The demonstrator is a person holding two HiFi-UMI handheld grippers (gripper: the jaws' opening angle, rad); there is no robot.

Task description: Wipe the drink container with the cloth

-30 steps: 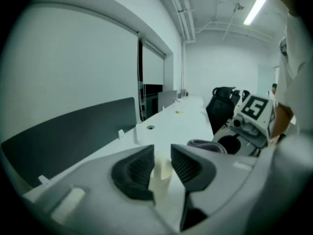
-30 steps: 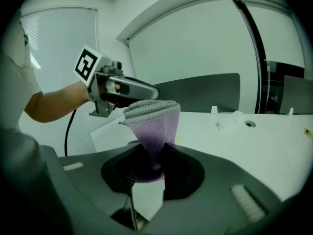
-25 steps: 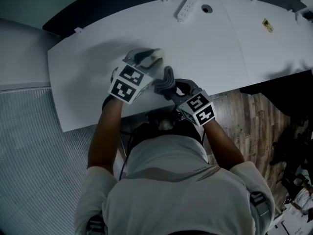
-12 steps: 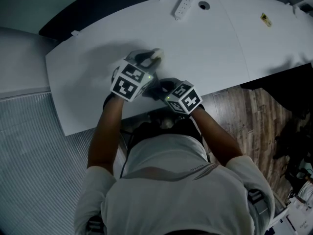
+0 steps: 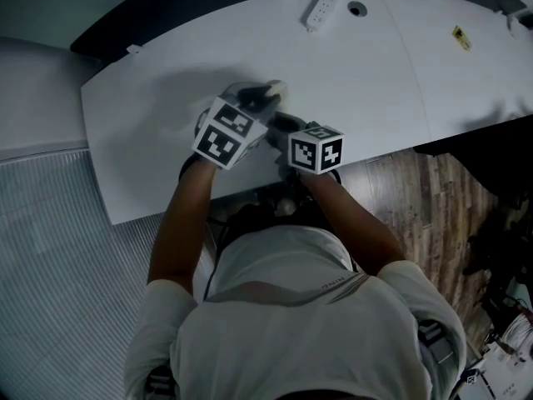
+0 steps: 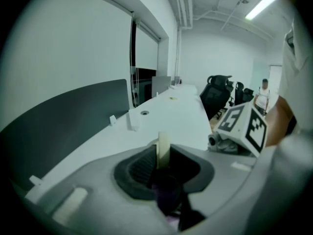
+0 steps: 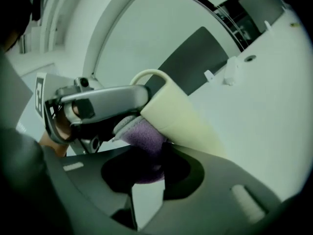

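White short-slv tee (image 5: 291, 307); b&w marker cubes (image 5: 225, 133) on left gripper (image 5: 261, 96), right gripper (image 5: 281, 125).

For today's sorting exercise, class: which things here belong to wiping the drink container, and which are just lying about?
In use: cream cup, purple cloth.
Lying about: power strip, yellow sticker, office chairs.

Cream handled cup (image 7: 182, 120) tilted, purple cloth (image 7: 145, 139) bunched against its side

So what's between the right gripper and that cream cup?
A purple cloth, clamped in the right gripper and touching the cup; the right gripper view shows it.
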